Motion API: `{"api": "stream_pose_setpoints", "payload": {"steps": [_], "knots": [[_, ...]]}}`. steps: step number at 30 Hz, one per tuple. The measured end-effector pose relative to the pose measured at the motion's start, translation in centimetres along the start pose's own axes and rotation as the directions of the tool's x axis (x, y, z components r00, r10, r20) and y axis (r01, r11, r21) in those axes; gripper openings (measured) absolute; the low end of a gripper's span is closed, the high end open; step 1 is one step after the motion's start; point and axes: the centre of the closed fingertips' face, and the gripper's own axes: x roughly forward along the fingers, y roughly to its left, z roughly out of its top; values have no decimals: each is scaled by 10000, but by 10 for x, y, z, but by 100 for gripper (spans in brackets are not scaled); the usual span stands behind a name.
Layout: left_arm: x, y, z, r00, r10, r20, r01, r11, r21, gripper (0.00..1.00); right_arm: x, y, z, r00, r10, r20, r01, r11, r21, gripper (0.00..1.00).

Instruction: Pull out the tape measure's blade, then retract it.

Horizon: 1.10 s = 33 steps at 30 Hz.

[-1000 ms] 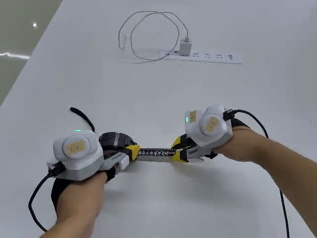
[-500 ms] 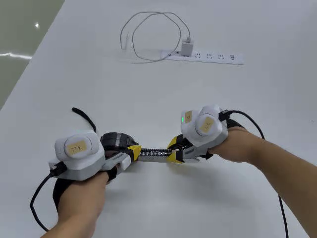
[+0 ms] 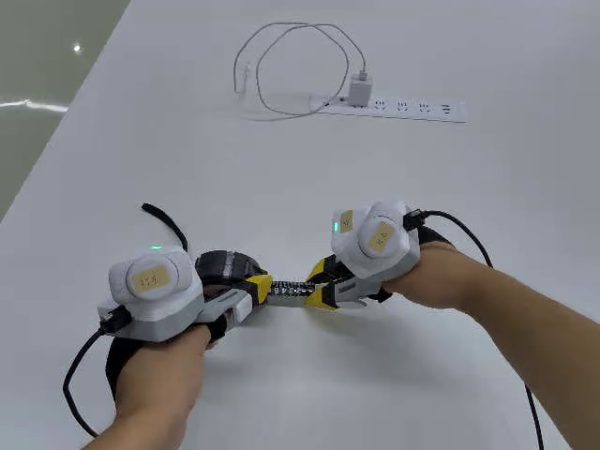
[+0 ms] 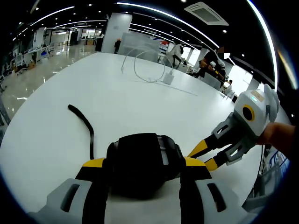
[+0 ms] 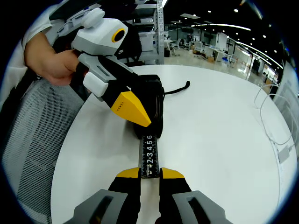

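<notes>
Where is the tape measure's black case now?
The case lies on the table, lower left in the head view, held in the left gripper; its blade runs to the right gripper.

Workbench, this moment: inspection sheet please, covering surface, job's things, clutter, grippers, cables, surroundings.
Surface: plain white workbench.
Job's things: black tape measure, a short length of blade out; its black strap lies on the bench.
Clutter: nothing seen.
Grippers: left gripper clamps the case; right gripper pinches the blade's end.
Cables: white cable looped to a charger in a power strip; black gripper cable behind each hand.
Surroundings: mesh chair; lit hall with distant people.
</notes>
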Motion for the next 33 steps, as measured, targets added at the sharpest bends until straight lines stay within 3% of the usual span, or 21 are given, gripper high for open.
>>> {"api": "stream_pose_setpoints", "payload": {"steps": [33], "knots": [[0,0,0,10000,3,-15,-3,10000,-34,58,27,1,29,9981,88,613,-93,9999,77,10]]}}
